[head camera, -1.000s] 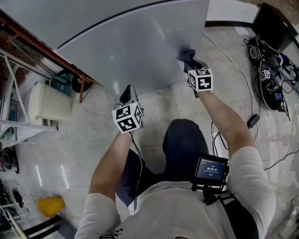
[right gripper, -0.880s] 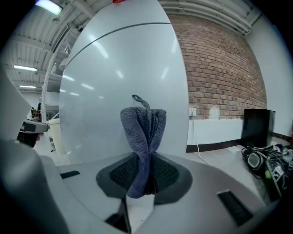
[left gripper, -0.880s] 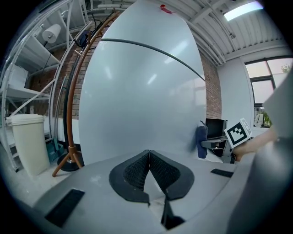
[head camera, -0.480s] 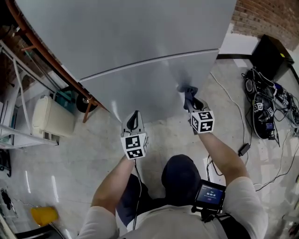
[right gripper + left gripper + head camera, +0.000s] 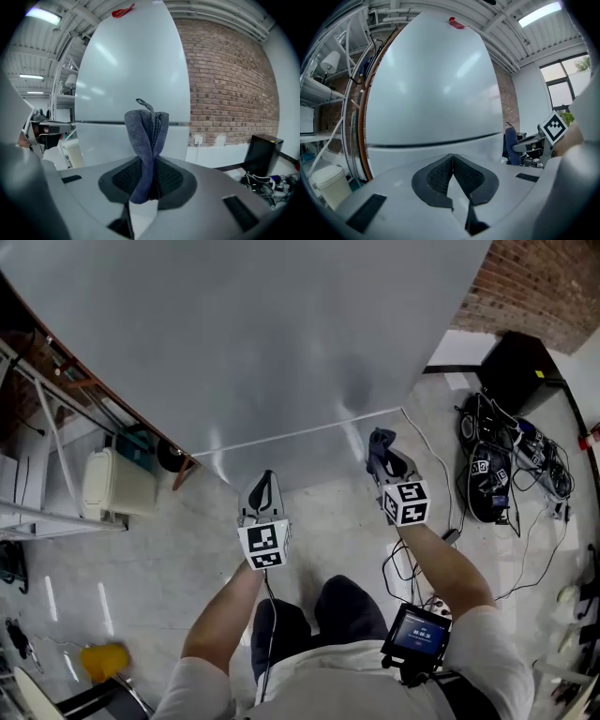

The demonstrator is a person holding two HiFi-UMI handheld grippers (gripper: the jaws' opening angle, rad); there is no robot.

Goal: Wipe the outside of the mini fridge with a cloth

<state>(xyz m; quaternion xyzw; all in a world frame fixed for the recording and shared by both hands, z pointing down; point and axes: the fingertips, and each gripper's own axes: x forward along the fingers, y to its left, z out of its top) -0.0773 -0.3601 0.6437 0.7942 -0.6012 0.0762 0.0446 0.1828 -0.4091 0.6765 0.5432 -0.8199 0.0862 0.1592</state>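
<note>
The right gripper [image 5: 388,465] has come away from the mini fridge [image 5: 262,334]: a second ago the cloth [image 5: 379,444] sat pressed on the grey front below the door seam [image 5: 300,434], and now it hangs near the lower right corner of the front, seemingly clear of the surface. The right gripper view bears this out, since the whole tall front of the fridge [image 5: 131,70] shows behind the cloth [image 5: 146,136], which points to a gap between them rather than contact. The jaws of the right gripper [image 5: 150,176] are clamped on the dark blue cloth, which stands up from between the pads in a twisted bunch. The left gripper [image 5: 265,480] has also dropped back with the person, and it hovers in front of the lower edge of the fridge without touching it; in its own view the jaws of the left gripper [image 5: 452,159] meet at the tips with nothing between them. Judged from this, a wiping stroke down the right side of the lower panel has ended, and the cloth must be brought back onto the front or round to a side for the wiping to go on
</note>
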